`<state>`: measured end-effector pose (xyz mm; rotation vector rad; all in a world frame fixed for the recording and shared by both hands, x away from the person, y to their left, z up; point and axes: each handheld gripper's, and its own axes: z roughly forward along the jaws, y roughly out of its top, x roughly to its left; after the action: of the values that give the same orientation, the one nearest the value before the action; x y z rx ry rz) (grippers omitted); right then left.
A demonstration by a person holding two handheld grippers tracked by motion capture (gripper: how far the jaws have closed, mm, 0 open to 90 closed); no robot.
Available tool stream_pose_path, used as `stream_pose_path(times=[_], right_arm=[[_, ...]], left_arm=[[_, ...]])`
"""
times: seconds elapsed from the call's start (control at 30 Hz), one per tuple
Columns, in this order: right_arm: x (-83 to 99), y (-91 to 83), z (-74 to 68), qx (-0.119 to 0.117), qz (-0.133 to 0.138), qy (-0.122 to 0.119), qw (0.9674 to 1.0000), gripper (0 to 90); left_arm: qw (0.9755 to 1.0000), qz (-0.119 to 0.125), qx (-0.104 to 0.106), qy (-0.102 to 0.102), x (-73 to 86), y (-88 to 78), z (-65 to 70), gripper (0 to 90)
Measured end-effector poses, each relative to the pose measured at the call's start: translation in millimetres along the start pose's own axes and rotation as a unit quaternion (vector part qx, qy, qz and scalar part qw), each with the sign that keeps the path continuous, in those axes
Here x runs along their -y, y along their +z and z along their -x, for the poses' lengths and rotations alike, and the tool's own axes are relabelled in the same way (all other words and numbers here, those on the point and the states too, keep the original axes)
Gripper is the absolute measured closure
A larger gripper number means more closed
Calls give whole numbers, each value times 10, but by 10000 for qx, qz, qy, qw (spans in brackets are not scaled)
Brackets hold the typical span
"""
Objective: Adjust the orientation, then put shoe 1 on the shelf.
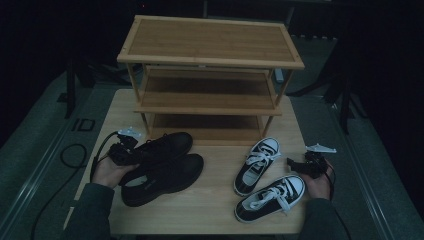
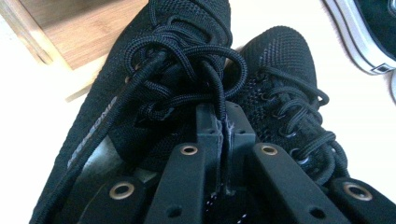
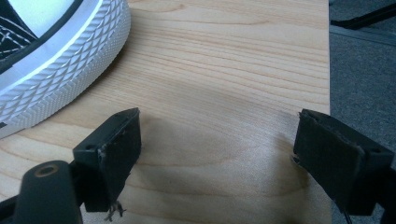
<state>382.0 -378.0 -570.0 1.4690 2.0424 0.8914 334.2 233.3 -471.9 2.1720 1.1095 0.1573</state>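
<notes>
The black shoe (image 2: 154, 93) lies directly ahead of the left tongs (image 2: 223, 126), which pinch its lace (image 2: 215, 95) between closed jaws, probably to lift or drag it toward the shoe rack (image 1: 210, 80) beyond. Its twin (image 1: 165, 180) crowds alongside. The right tongs (image 3: 217, 140) gape wide over bare tabletop (image 3: 233, 70), a sneaker (image 3: 56, 60) just left.

Your high view is really dim, and the surroundings go nearly black. Both gripper views are much brighter: the table (image 2: 28, 116) blows out white beside the black shoe (image 2: 154, 70), and the close jaws look soft.
</notes>
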Motion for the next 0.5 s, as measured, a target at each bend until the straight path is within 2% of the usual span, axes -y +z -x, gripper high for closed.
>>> stream_pose_path(times=[0.03, 0.13, 0.2, 0.3, 0.5], right_arm=[[0, 0, 0, 0, 0, 0, 10000, 149], [0, 0, 0, 0, 0, 1, 10000, 149], [0, 0, 0, 1, 0, 0, 10000, 149], [0, 0, 0, 1, 0, 0, 10000, 149], [0, 0, 0, 1, -2, -1, 10000, 149]], left_arm=[[10000, -25, -14, 71, -3, -2, 3, 861], [9996, -10, 29, 285, -6, -21, 16, 756], [9995, 29, 75, 307, -1, -47, 14, 675], [9995, 110, 103, 278, 20, -108, 3, 605], [9990, 177, 68, 392, 74, -199, 7, 471]])
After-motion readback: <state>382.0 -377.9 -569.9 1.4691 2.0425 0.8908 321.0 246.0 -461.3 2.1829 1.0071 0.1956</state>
